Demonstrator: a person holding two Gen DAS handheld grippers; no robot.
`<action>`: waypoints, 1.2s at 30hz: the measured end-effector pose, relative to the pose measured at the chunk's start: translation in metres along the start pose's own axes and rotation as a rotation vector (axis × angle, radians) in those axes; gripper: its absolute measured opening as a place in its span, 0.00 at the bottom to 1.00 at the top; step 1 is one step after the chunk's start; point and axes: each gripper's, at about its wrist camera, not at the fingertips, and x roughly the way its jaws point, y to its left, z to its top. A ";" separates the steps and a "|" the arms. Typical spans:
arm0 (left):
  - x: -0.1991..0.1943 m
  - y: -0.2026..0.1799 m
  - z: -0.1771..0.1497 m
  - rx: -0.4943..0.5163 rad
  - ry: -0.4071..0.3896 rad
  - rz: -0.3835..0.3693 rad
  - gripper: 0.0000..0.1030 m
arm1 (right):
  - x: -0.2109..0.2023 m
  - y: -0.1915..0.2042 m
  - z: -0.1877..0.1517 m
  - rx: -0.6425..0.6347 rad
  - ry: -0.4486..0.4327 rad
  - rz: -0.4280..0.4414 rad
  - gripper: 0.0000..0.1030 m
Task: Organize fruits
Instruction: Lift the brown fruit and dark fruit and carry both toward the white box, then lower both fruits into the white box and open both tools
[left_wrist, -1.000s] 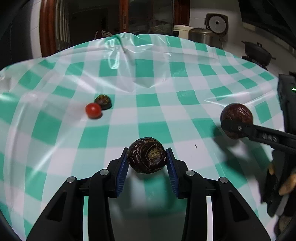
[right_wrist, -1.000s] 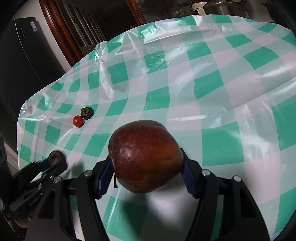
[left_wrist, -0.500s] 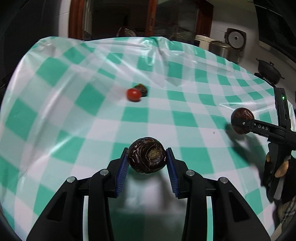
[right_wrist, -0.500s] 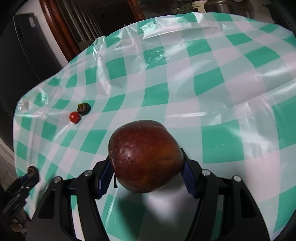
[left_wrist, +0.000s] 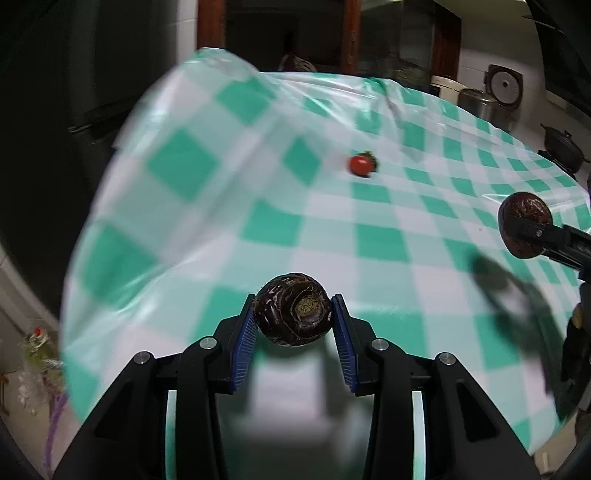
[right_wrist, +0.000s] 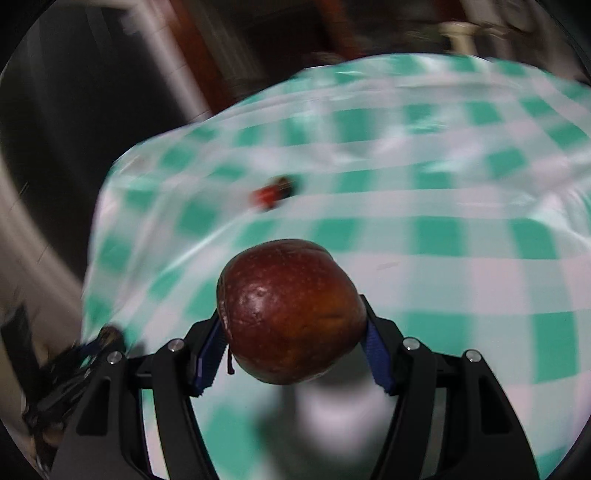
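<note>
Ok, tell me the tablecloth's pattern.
Green-and-white checks on the tablecloth, sharpest in the left wrist view.

Green-and-white check everywhere

The surface (left_wrist: 229, 206) wears a shiny plastic cloth, creased near the far edge. Behind it on the right sit a rice cooker (left_wrist: 504, 88), a metal pot (left_wrist: 474, 105) and a dark lidded pot (left_wrist: 561, 146); a dark wooden cabinet (left_wrist: 351, 33) stands at the back.
</note>
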 end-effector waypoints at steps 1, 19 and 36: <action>-0.007 0.010 -0.006 -0.004 -0.001 0.020 0.37 | 0.001 0.024 -0.005 -0.056 0.012 0.033 0.64; -0.064 0.187 -0.125 -0.145 0.155 0.353 0.37 | 0.041 0.300 -0.164 -0.760 0.368 0.486 0.64; 0.015 0.262 -0.188 -0.139 0.484 0.376 0.37 | 0.142 0.381 -0.283 -1.122 0.645 0.360 0.64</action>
